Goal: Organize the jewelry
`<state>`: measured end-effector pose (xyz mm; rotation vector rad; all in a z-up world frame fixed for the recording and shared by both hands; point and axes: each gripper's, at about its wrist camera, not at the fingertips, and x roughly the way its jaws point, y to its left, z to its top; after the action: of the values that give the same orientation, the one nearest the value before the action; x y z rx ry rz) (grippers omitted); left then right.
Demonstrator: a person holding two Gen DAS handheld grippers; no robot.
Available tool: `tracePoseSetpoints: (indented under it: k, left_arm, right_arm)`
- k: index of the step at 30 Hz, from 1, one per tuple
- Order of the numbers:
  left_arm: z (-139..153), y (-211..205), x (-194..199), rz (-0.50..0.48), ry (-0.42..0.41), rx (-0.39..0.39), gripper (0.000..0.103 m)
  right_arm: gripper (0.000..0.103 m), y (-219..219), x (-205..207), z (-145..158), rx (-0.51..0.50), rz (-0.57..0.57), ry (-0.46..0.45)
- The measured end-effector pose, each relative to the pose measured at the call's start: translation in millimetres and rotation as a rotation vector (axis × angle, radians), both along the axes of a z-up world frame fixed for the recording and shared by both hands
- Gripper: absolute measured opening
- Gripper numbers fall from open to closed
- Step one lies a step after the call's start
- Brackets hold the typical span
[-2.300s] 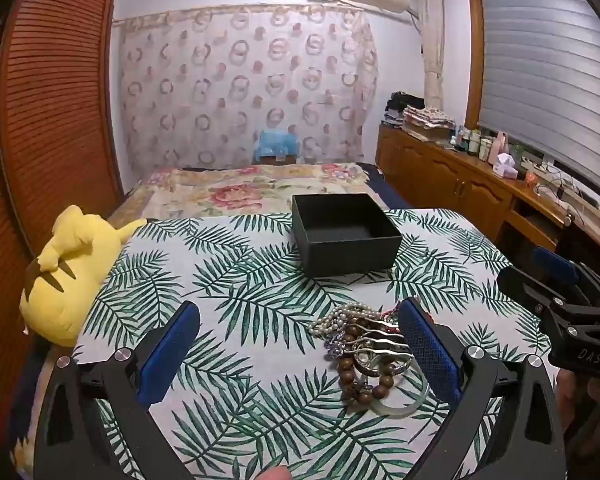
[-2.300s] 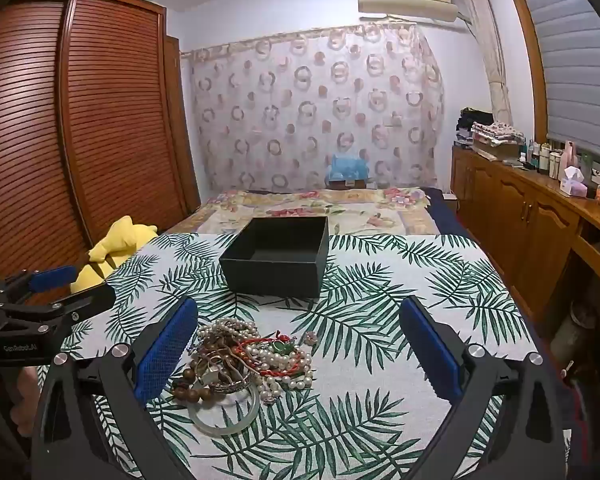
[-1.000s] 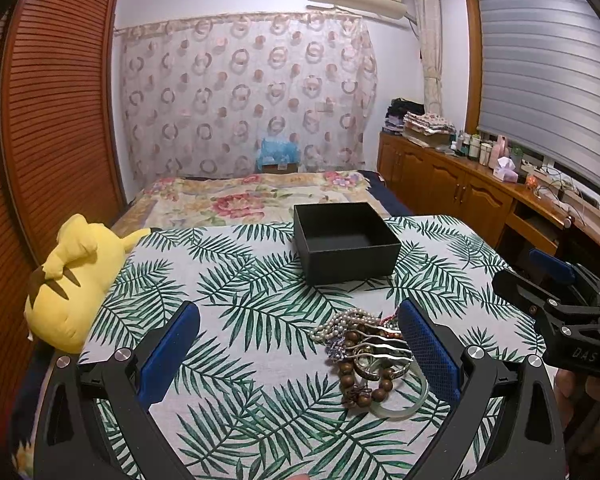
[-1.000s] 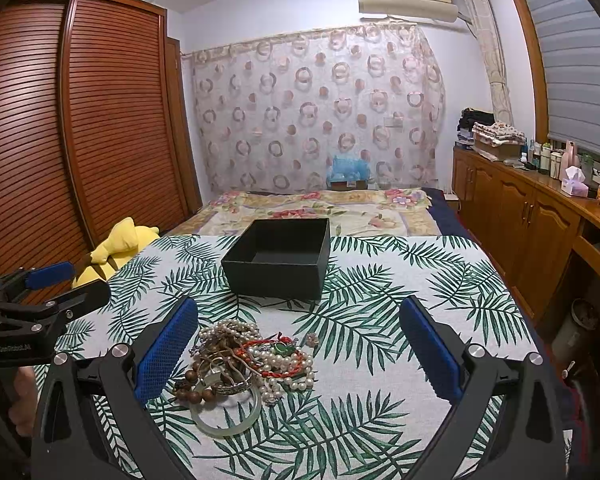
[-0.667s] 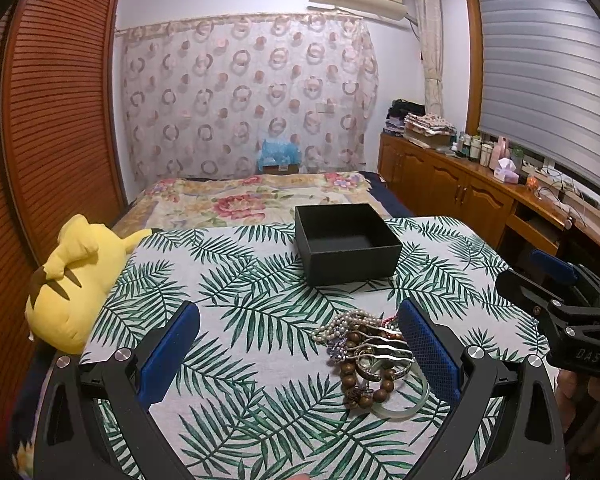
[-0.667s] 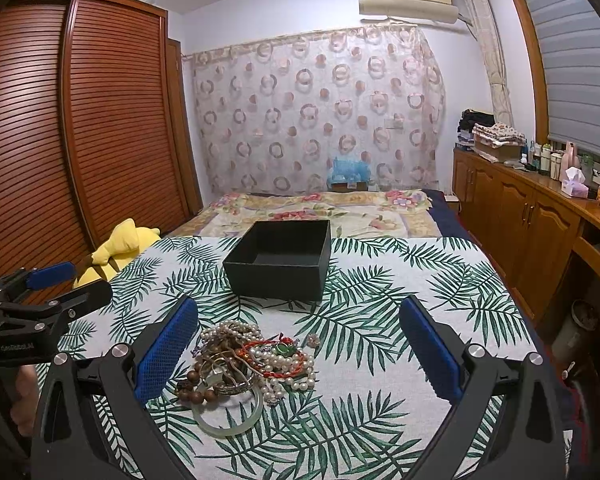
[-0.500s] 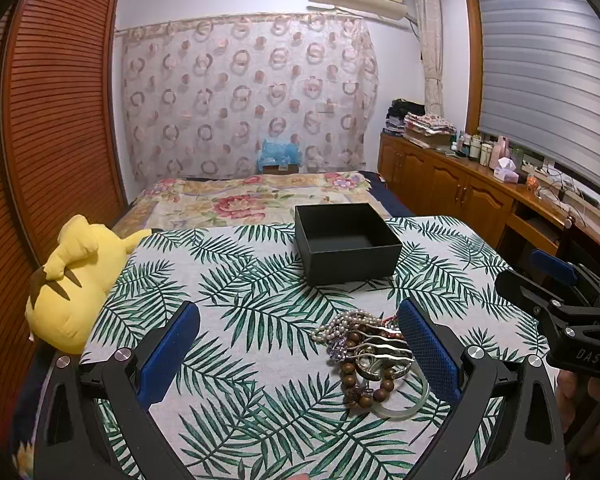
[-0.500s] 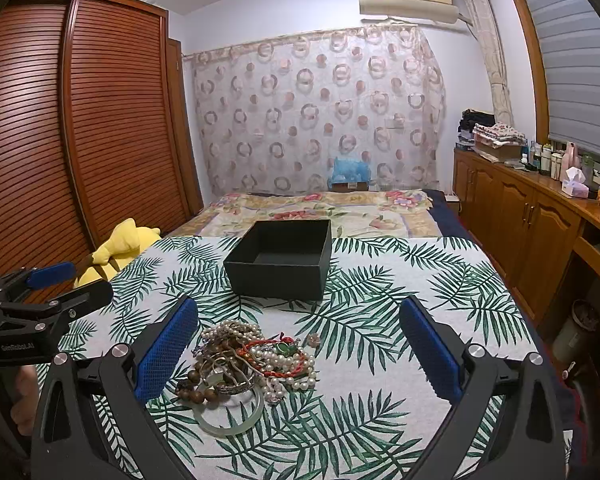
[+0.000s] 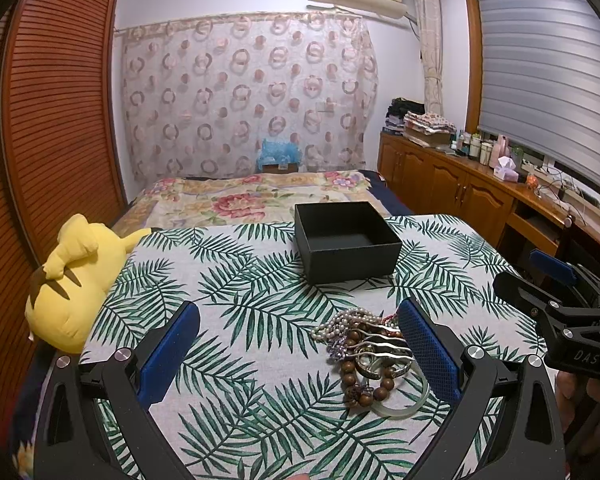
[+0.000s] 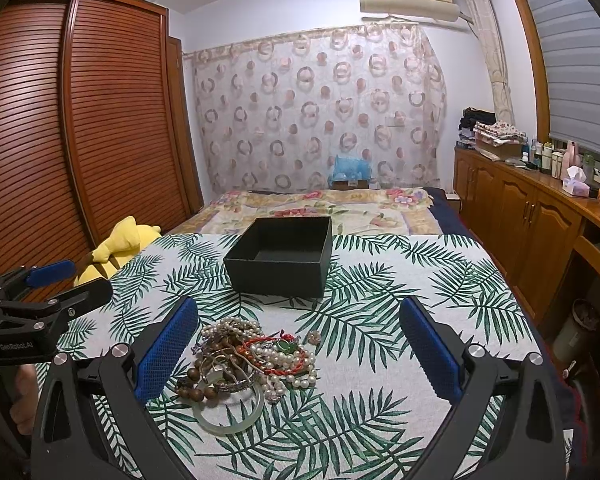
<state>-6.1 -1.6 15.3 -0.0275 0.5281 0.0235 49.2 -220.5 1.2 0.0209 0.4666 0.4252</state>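
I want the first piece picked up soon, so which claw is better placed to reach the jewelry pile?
Probably the right claw: open, and most of the jewelry pile lies between its fingers. The left claw is open too, but the pile sits against its right finger.

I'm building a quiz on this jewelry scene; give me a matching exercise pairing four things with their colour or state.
Things:
1. box
2. plush toy
3. bangle
4. left gripper

States:
a. pale green, translucent, lying at the near edge of the jewelry pile
b. open, holding nothing
c. black, lidless, empty
d. yellow, at the left edge of the leaf-print cloth

Pairs: 1-c, 2-d, 3-a, 4-b
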Motion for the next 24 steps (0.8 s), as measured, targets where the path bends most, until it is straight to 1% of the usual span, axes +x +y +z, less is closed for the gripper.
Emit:
tracePoseSetpoints:
  k: [14,15,21,24]
  left_arm:
    - [-0.4,0.4,-0.5,0.001,0.002,0.001,0.095]
    - [0.3,0.8,-0.6,0.001,0.004,0.001,0.095]
    - [-12.3,4.5,3.5,-0.001,0.023,-0.004,0.095]
    - [-19.4,7.6,8.3,-0.007,0.047,-0.012,0.095]
  right_arm:
    - [0.101,-0.2,-0.2,1.5,-0.001,0.0,0.0]
    - [0.101,1.6,-2.0,-2.7,-0.002,0.001,0.0]
    - [0.101,4.9,1.8,-11.2,-0.004,0.01,0.011]
    - [0.101,5.2,3.3,-15.6,-0.009,0.013,0.018]
